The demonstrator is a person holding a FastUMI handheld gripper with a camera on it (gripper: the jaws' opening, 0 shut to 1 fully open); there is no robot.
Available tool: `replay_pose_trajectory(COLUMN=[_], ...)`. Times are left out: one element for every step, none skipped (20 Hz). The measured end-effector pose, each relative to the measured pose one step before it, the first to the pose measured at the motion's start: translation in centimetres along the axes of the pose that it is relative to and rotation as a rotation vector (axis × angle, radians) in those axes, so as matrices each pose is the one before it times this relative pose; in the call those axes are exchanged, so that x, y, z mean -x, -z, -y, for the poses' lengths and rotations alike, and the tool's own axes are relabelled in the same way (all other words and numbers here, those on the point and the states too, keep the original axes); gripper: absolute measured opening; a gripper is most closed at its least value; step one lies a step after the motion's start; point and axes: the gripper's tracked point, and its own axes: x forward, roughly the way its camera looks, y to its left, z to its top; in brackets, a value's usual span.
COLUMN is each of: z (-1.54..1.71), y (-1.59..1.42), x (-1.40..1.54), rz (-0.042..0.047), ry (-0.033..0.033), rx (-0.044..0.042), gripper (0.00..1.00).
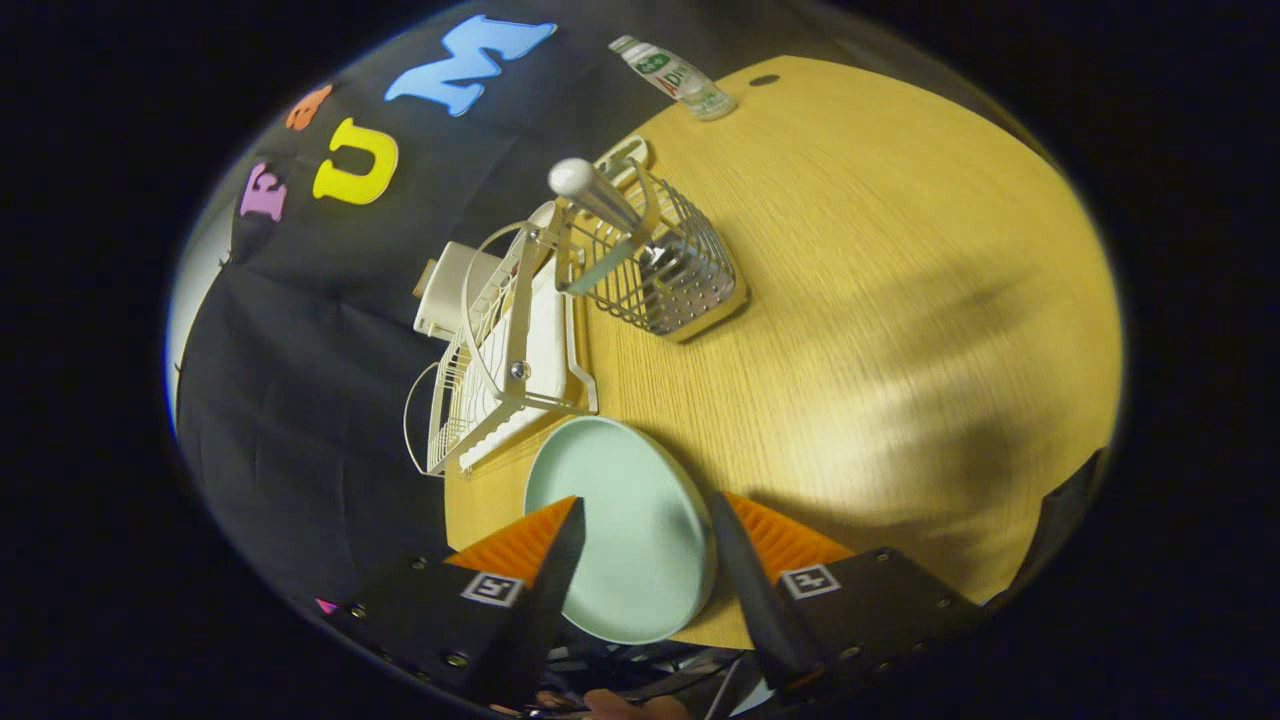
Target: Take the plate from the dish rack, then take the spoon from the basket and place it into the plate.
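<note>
A pale green plate [625, 520] lies on the wooden table [860, 330], at its near edge. My gripper [645, 515] hangs over it, open, with the plate showing in the gap between the two fingers and neither finger pressing on it. Beyond the plate stands the white wire dish rack [500, 360], holding no plate. Right of the rack is a wire basket [665, 275] with the spoon [600, 200] standing in it, its rounded handle end up and leaning toward the rack.
A plastic bottle [675, 78] lies at the table's far side beyond the basket. A white box-like object [450, 290] sits behind the rack against the black cloth wall. The table stretches wide to the right of the basket and plate.
</note>
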Motion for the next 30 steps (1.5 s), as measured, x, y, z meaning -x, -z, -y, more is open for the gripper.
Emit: replay_pose_trajectory(z=[0.005, 0.074, -0.006, 0.171, 0.397, 0.323, 0.210, 0.191, 0.444, 0.392, 0.183, 0.425, 0.079, 0.029, 0.066, 0.052, -0.051, 0.237, -0.009, 0.012, 0.153, -0.125, 0.059, 0.105, 0.192, -0.026, -0.071, 0.179, 0.463, -0.015], y=[-0.828, -0.764, -1.495, -1.584, -1.208, -0.966, -0.597, -0.832, -0.969, -0.708, -0.401, -0.258, -0.503, -0.399, -0.278, 0.102, 0.043, -0.151, -0.336, -0.349, -0.089, 0.460, 0.541, 0.459, 0.336, 0.469, 0.419, 0.413, 0.340, -0.012], x=[1.144, 0.985, 0.624, 0.580, 0.423, 0.380, 0.401, 0.348, 0.165, 0.164, -0.142, -0.174, -0.222, -0.411, -0.599, -0.742, -0.705, -0.679, -0.667, -0.828, -0.810, -0.776, -0.716, -0.651, -0.557, -0.702, -0.426, -0.286, -0.266, -0.261], rz=[0.04242, 0.04873, 0.08592, 0.09139, 0.07858, 0.06940, 0.05776, 0.05670, 0.04994, 0.03988, 0.03148, 0.02001, 0.02580, 0.02618, 0.02092, 0.00761, 0.00410, 0.00654, 0.01745, 0.02292, 0.01702, 0.00912, 0.00413, 0.00769, 0.00648, 0.00772, 0.00311, -0.00802, -0.00549, 0.01086], ry=[0.02497, 0.01456, -0.00156, 0.00698, 0.00485, 0.00505, 0.00505, 0.00623, 0.01745, 0.01486, 0.01425, 0.01957, 0.00914, 0.00755, 0.00398, 0.00419, -0.00249, 0.00663, -0.00047, -0.00037, 0.00433, -0.00349, 0.00283, 0.00232, 0.00141, -0.00240, -0.00916, 0.00898, 0.02402, 0.00545], rx=[0.07719, 0.07673, 0.06669, 0.07530, 0.07168, 0.05562, 0.04487, 0.03521, 0.03828, 0.03571, 0.03112, 0.02933, 0.02001, 0.01016, 0.00240, 0.00235, 0.00757, 0.01634, 0.01662, 0.01462, 0.01313, 0.00550, -0.00001, -0.00378, -0.00394, -0.00724, -0.00657, 0.00332, 0.00099, -0.01343], gripper=[0.85, 0.85, 0.85, 0.85, 0.85, 0.85, 0.85, 0.85, 0.85, 0.85, 0.85, 0.85, 0.85, 0.85, 0.84, 0.85, 0.85, 0.85, 0.85, 0.85, 0.85, 0.82, 0.81, 0.81, 0.81, 0.81, 0.77, 0.71, 0.56, 0.47])
